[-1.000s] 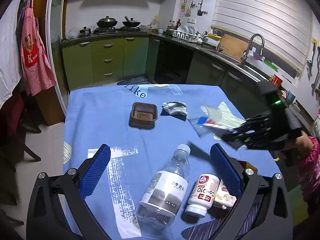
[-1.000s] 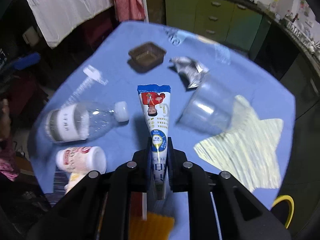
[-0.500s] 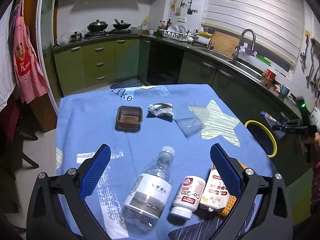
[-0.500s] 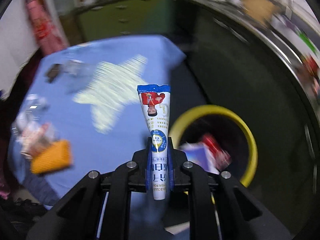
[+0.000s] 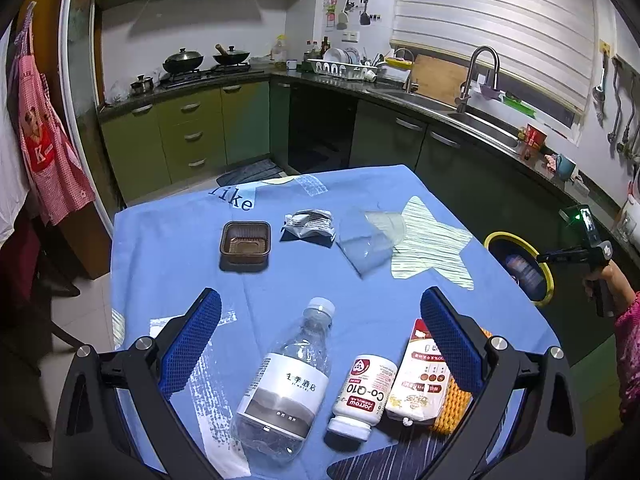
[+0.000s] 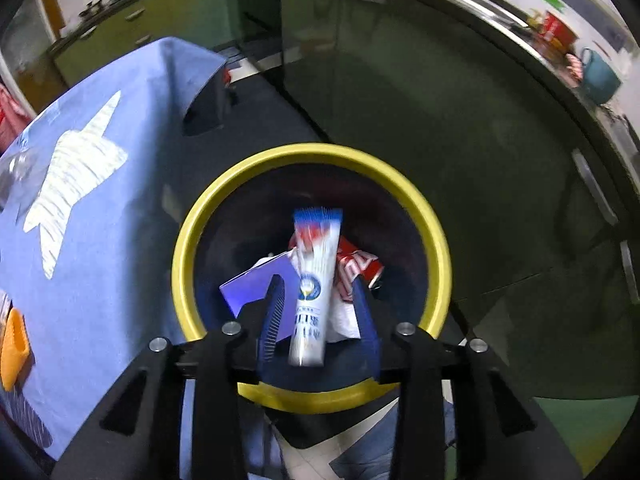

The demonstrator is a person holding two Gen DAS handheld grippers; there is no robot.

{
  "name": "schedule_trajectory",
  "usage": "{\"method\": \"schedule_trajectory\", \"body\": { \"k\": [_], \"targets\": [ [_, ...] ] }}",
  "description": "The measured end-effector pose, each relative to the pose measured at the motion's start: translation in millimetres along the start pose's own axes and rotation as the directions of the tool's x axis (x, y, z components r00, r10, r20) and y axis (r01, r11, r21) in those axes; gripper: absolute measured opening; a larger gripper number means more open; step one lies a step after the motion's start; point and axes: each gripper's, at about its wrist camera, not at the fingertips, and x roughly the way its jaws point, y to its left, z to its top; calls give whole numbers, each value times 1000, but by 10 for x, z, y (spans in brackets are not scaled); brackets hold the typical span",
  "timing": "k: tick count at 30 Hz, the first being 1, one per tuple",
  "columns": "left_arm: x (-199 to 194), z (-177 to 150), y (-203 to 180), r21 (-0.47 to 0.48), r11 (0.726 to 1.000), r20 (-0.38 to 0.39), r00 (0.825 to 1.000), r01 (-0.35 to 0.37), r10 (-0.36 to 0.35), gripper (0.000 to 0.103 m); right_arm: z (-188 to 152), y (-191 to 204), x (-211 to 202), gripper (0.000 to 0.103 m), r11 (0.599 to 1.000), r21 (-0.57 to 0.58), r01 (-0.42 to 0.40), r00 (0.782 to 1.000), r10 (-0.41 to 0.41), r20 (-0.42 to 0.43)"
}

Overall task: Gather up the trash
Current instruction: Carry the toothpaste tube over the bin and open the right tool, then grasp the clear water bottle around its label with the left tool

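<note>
The right tool (image 6: 318, 316) points steeply down over a yellow-rimmed bin (image 6: 434, 232) that stands on the floor just beside the blue-clothed surface (image 6: 100, 264). Its jaws are opening, and the long white-and-blue packet (image 6: 314, 280) sits between them, blurred; the blue pads stand clear of it on both sides. The packet hangs right above the bin's mouth. Down inside the bin lie a blue carton (image 6: 256, 280), something red (image 6: 356, 260) and a bit of white wrapping.

The left tool (image 5: 320, 344) hovers over the near end of the surface (image 5: 160, 248) with its blue pads spread wide and nothing between them. Below it lie a clear plastic bottle (image 5: 286, 384) on its side, a small white pill bottle (image 5: 362, 394) just beside that, and a white pouch (image 5: 420, 384) resting on an orange mat (image 5: 448, 412). Farther off on the cloth sit a brown plastic tray (image 5: 245, 242), a crumpled silver wrapper (image 5: 308, 224) and a clear plastic cup (image 5: 366, 240) tipped on its side. At the right edge of that view, a hand (image 5: 600, 280) holds the other tool over the bin (image 5: 548, 280).
</note>
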Motion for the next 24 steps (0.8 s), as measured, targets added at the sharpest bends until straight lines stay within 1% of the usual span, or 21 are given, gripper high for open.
{"method": "schedule_trajectory", "body": {
  "k": [2, 4, 10, 12, 14, 16, 18, 21, 24],
  "targets": [
    [13, 8, -19, 10, 1000, -5, 1000, 2, -2, 98, -17, -12, -95, 41, 1000, 4, -12, 1000, 12, 25],
    [34, 12, -44, 21, 1000, -9, 1000, 4, -4, 98, -58, 32, -204, 45, 1000, -9, -2, 999, 3, 54],
    [113, 5, -56, 46, 999, -34, 999, 17, -15, 98, -264, 252, -523, 46, 997, -43, -68, 990, 72, 121],
    [166, -1, -32, 58, 998, -61, 998, 20, -16, 98, -294, 336, -576, 47, 994, -57, -90, 987, 97, 131],
    [222, -6, 12, 69, 997, -87, 996, 22, -16, 98, -330, 420, -619, 50, 992, -75, -103, 984, 113, 135],
    [287, -3, 52, 79, 997, -117, 993, 21, -12, 98, -335, 514, -646, 50, 989, -96, -112, 983, 124, 135],
    [373, -16, 116, 86, 996, -163, 986, 33, -19, 98, -327, 570, -674, 50, 987, -110, -116, 982, 130, 136],
    [533, -52, 174, 86, 995, -243, 970, 49, -26, 98, -327, 650, -698, 51, 985, -122, -123, 981, 140, 136],
    [702, -121, 166, 125, 990, -326, 945, 66, -22, 98, -342, 717, -697, 52, 983, -135, -128, 981, 145, 130]
  ]
}}
